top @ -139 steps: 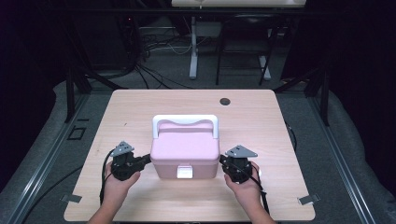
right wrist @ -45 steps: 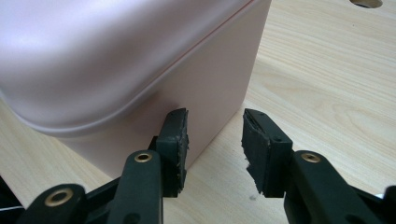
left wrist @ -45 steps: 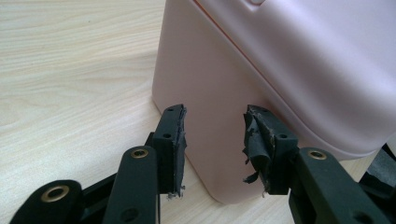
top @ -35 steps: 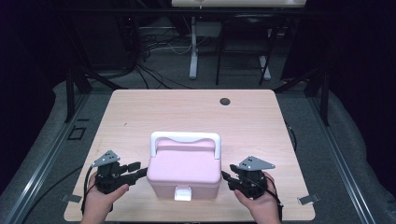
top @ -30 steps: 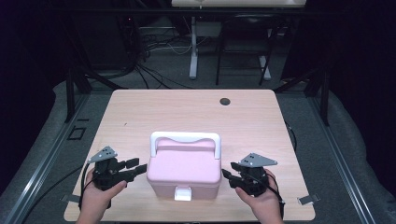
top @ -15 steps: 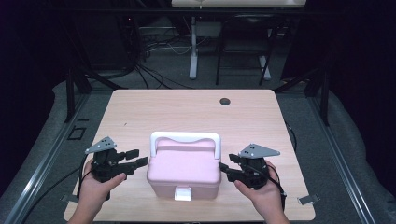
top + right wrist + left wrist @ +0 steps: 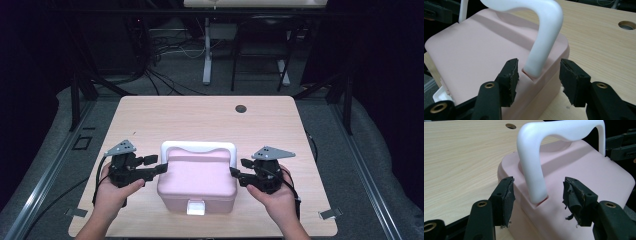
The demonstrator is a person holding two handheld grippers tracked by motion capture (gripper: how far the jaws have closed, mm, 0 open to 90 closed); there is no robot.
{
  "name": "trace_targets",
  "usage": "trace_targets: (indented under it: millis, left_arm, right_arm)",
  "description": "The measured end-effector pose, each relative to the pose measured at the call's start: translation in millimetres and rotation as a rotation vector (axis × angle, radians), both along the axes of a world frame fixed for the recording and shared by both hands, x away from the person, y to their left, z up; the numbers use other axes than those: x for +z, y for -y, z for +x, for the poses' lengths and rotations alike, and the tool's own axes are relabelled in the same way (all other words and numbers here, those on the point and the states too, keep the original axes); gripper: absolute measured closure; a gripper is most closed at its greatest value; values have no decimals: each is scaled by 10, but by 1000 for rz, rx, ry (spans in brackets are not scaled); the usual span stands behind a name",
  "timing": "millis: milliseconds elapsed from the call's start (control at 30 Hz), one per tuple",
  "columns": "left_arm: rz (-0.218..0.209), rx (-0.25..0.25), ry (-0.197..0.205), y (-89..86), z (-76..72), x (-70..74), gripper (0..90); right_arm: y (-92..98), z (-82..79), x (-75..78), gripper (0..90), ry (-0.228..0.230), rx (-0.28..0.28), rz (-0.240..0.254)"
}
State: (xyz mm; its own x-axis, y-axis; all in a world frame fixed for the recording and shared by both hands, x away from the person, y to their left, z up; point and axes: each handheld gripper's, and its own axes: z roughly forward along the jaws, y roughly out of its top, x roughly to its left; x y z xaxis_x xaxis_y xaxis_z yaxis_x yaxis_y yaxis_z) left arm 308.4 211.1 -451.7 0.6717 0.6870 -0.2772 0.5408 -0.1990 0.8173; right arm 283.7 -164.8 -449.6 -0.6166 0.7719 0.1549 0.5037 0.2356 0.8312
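Note:
A pink box (image 7: 197, 180) with an upright white handle (image 7: 197, 146) and a white front latch (image 7: 195, 207) stands near the table's front edge. My left gripper (image 7: 156, 165) is at the box's left end and my right gripper (image 7: 239, 168) at its right end. In the left gripper view, the left gripper (image 7: 537, 187) stands open astride the handle's foot (image 7: 534, 170), pads clear of it. The right gripper (image 7: 539, 68) straddles the handle's other foot (image 7: 544, 42) the same way, without touching. Both pairs of jaws have just been opening. A hand holds each gripper.
The box rests on a light wooden table (image 7: 200, 115) that has a round cable hole (image 7: 241, 108) at the far right. Bare tabletop lies behind the box. Dark floor, cables and stand legs surround the table.
The box has come nearer the front edge than at first. Over the last second both grippers rose from the box's sides toward the handle's ends, and their jaws widened.

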Motion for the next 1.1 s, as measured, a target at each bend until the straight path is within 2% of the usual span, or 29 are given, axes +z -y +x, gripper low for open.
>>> trace_targets:
  millis: [333,800,1000,1100]
  left_arm:
    - [-15,-14,-18,92,66,-24,456]
    - [11,-15,23,114,-16,23,509]
    - [27,-3,45,97,-32,4,591]
    - [29,4,48,90,-37,4,625]
  right_arm:
    - [-83,68,-12,541,-2,20,18]
    - [-118,5,36,559,26,22,3]
    - [-124,-18,26,635,60,10,-26]
    - [-118,-19,24,662,61,6,-29]
